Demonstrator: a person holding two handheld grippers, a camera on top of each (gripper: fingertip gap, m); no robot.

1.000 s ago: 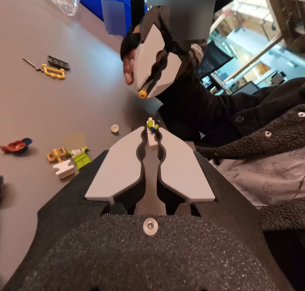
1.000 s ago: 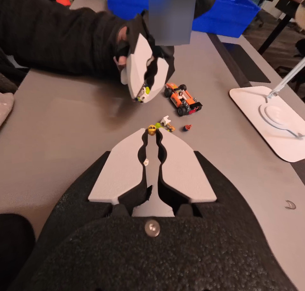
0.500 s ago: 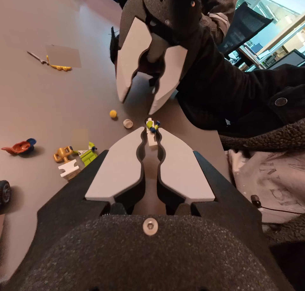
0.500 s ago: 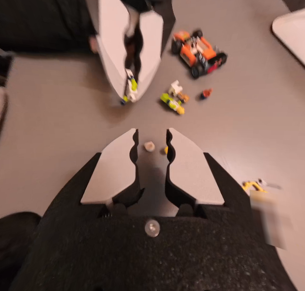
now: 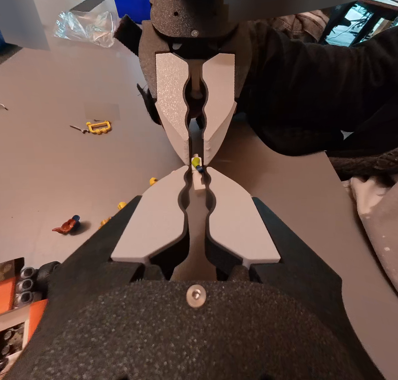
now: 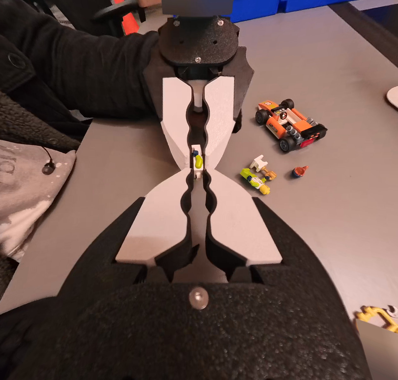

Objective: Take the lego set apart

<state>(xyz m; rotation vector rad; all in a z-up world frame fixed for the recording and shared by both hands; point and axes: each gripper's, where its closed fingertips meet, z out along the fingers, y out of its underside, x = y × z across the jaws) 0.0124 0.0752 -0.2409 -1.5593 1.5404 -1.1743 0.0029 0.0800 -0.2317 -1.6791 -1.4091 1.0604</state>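
A headless white minifigure point(image 5: 198, 181) with lime arms is held between both grippers above the grey table point(image 5: 64, 175). My left gripper point(image 5: 197, 169) is shut on its white leg end. My right gripper point(image 6: 197, 173) meets it tip to tip and is shut on the other end of the same figure point(image 6: 197, 174). In the left wrist view the right gripper point(image 5: 196, 152) comes in from the top. In the right wrist view the left gripper point(image 6: 197, 160) does the same. Two loose yellow heads point(image 5: 153, 181) point(image 5: 122, 205) lie on the table to the left.
An orange race car point(image 6: 288, 124) stands at the right. A second lime minifigure point(image 6: 255, 180), a white piece point(image 6: 259, 162), a gold trophy point(image 6: 270, 173) and a red-brown hair piece point(image 6: 299, 171) lie near it. A yellow frame piece point(image 5: 99, 127) and a plastic bag point(image 5: 86, 28) lie farther left. The grippers are tip to tip, or close to it. The white piece point(image 6: 259, 162) sits 9 centimeters or so from the ends of my left fingers.
My right gripper opened and dropped the yellow head on the table, then moved to the figure and shut on its free end. My left gripper kept its hold throughout.
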